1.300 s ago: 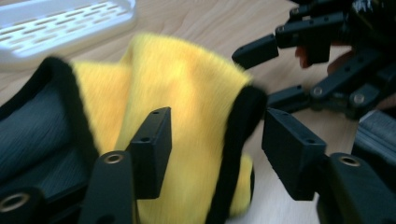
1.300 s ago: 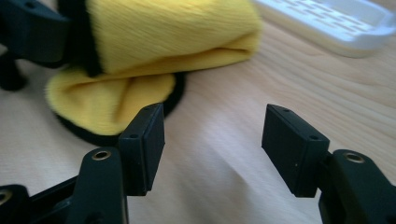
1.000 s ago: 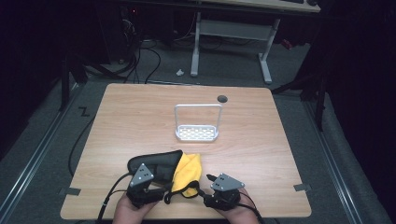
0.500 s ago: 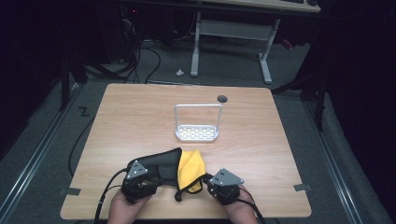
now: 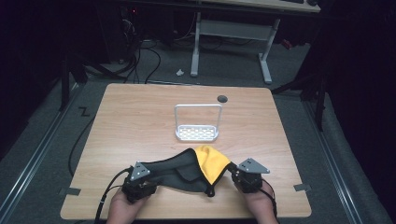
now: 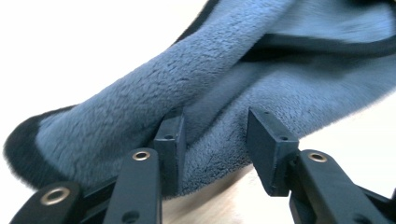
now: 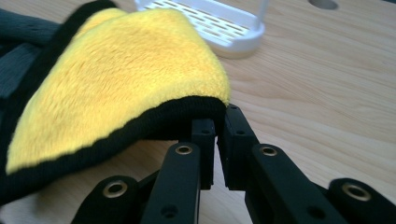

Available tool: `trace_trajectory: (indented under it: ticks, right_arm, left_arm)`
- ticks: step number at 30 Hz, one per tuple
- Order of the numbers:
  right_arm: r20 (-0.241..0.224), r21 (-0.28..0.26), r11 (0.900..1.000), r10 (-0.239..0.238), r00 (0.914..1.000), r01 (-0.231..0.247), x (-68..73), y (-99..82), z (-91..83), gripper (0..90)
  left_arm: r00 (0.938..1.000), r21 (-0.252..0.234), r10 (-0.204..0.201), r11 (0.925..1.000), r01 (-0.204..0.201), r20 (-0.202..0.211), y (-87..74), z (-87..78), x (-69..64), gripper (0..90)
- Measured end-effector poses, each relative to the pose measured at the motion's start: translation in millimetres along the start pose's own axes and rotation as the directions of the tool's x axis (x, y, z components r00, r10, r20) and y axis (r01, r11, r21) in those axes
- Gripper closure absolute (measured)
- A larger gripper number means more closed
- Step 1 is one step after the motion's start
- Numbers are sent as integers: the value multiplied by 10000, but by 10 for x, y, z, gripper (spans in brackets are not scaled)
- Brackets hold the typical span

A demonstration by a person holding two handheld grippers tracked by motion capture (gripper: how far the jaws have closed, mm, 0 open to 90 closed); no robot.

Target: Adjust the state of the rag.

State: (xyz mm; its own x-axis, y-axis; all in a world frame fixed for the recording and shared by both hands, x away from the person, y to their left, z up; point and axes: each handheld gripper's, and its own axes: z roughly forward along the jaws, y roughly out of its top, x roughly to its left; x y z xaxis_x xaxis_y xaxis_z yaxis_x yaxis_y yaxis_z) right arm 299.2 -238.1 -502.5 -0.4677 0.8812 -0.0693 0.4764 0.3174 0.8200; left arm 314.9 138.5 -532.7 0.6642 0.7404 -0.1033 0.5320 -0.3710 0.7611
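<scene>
the right claw (image 7: 215, 122) is closed on the black hem of the cloth (image 5: 187, 170). the left claw (image 6: 215, 135) has just been closing, with the grey fold between its jaws but not yet pinched.

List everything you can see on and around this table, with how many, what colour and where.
cloth: one, grey on one side and yellow on the other with black edging, near edge of the table, between the two grippers
rack: one, white, slotted base with a wire hoop handle, table centre
table: one, light wood, with a dark round hole near its far edge
tape pieces: two, grey, near corners of the table
desk frame: one, white legs, on the floor beyond the table
left gripper: one, black, jaws apart and just closing around a grey fold
right gripper: one, black, shut on the cloth's black edge
hands: two, bottom edge
</scene>
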Motion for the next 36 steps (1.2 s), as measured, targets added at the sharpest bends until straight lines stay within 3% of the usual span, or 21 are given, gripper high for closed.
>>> trace_trajectory:
  ticks: [4,7,10,12,16,17,19,20,21,23,24,25,29,35,36]
  right_arm:
    - [127,84,9996,276,9995,-277,-88,-42,-12,861]
    - [115,287,9988,389,9992,-392,-117,-81,20,859]
    - [95,343,9988,340,9994,-343,-103,-82,40,858]
    - [84,359,9990,252,9996,-255,-81,-81,58,856]
    - [56,453,9985,309,9995,-311,-75,-91,74,851]
    - [56,453,9985,309,9995,-311,-75,-91,74,851]
    - [28,454,9985,295,9996,-296,-76,-95,77,850]
    - [1,490,9985,262,9997,-262,-72,-97,79,850]
    - [1,490,9985,262,9997,-262,-72,-97,79,850]
    - [-6,492,9985,225,9997,-225,-64,-96,82,850]
    - [-14,502,9985,202,9998,-201,-59,-96,84,850]
    - [-37,506,9986,174,9998,-172,-54,-96,87,850]
    - [-20,588,9979,261,9997,-259,-59,-103,87,848]
    - [4,691,9970,359,9994,-359,-84,-116,101,842]
    - [33,723,9966,383,9993,-385,-90,-121,97,840]
  left_arm:
    - [9995,3,-57,10000,57,-310,4,-9,92,593]
    - [9963,7,-298,9996,300,-810,21,-22,190,590]
    - [9951,16,-517,9986,520,-839,28,-44,186,596]
    - [9957,-67,-480,9988,476,-791,42,-69,122,598]
    - [9989,-377,-310,9988,323,355,101,-71,-173,592]
    - [9989,-377,-310,9988,323,355,101,-71,-173,590]
    - [9968,-268,8,9996,14,800,118,-20,-340,586]
    - [9917,-165,281,9995,-263,1253,132,46,-506,583]
    - [9917,-165,281,9995,-263,1253,132,46,-506,581]
    - [9858,-33,685,9976,-688,1535,141,125,-648,577]
    - [9849,31,861,9962,-875,1499,142,152,-680,576]
    - [9838,185,1312,9907,-1345,1224,141,201,-718,580]
    - [9841,265,1215,9917,-1259,1292,138,205,-663,604]
    - [9908,291,813,9960,-849,1079,108,148,-476,621]
    - [9938,270,621,9975,-648,928,95,122,-386,626]
